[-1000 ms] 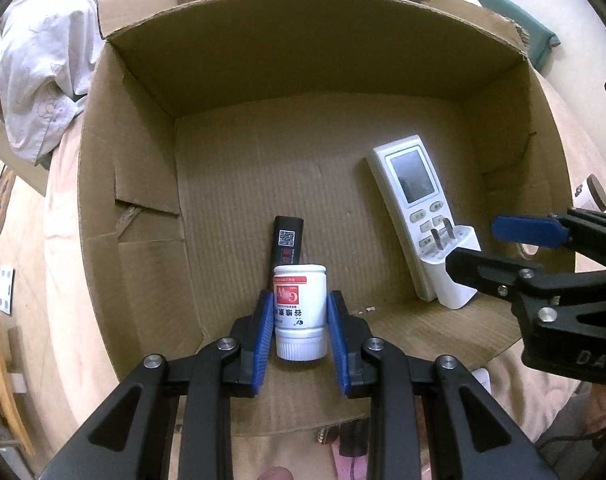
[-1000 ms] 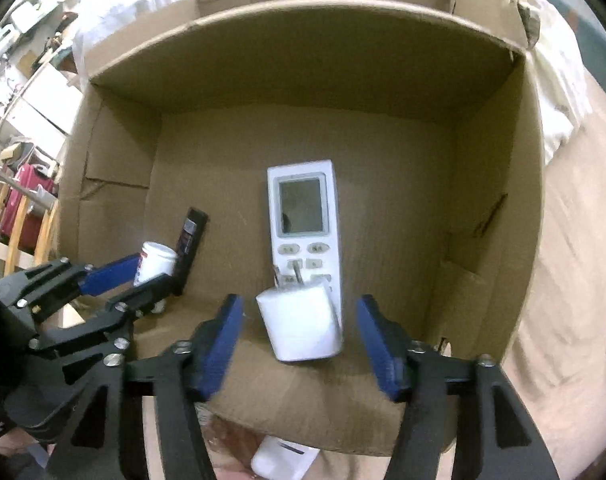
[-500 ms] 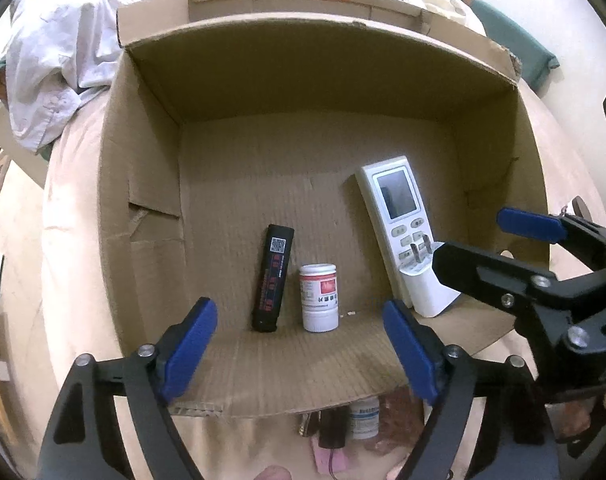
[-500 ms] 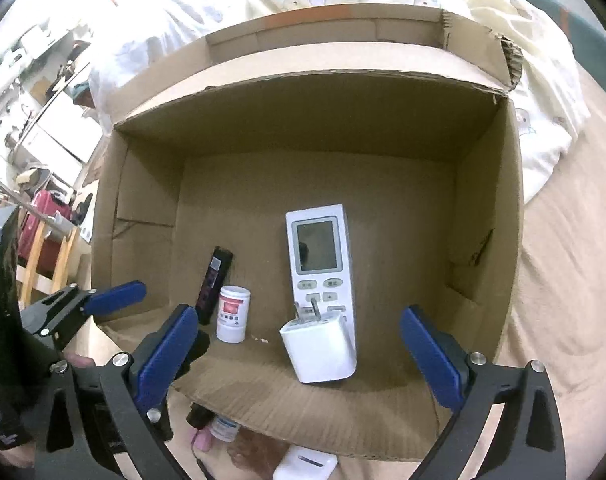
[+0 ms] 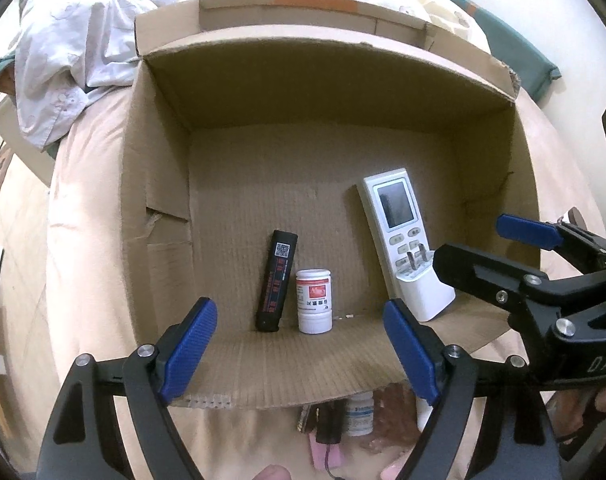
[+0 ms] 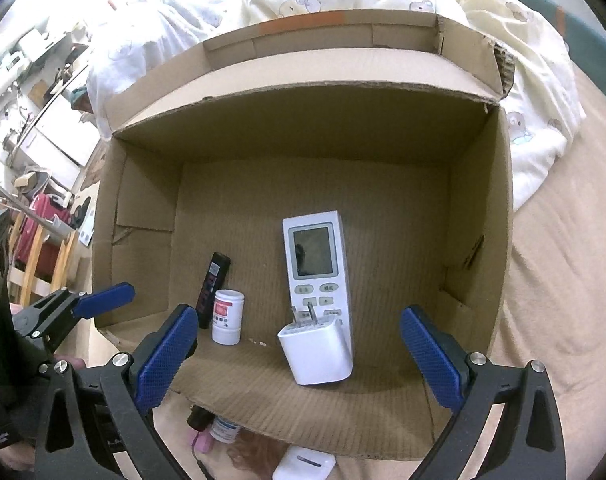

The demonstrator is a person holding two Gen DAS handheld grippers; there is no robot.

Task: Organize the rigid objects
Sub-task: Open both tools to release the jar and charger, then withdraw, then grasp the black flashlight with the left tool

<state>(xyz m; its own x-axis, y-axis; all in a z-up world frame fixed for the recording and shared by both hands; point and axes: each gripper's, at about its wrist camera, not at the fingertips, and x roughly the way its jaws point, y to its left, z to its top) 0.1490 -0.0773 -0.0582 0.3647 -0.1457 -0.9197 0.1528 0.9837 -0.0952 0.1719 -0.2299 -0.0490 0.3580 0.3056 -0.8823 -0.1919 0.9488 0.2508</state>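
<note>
Hovering over the cardboard box [image 5: 159, 184], left gripper [image 5: 299, 354] and right gripper [image 6: 299, 356] gape wide, empty. Pill bottle [image 5: 313, 301] stands just ahead of left; charger plug [image 6: 317, 354] ahead of right. Both likely light, rigid, slick: grip across flat sides.

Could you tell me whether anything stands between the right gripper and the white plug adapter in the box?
Nothing visible does. The right gripper hangs open above the plug adapter, which leans against the remote inside the cardboard box; the gap between them is clear.
</note>
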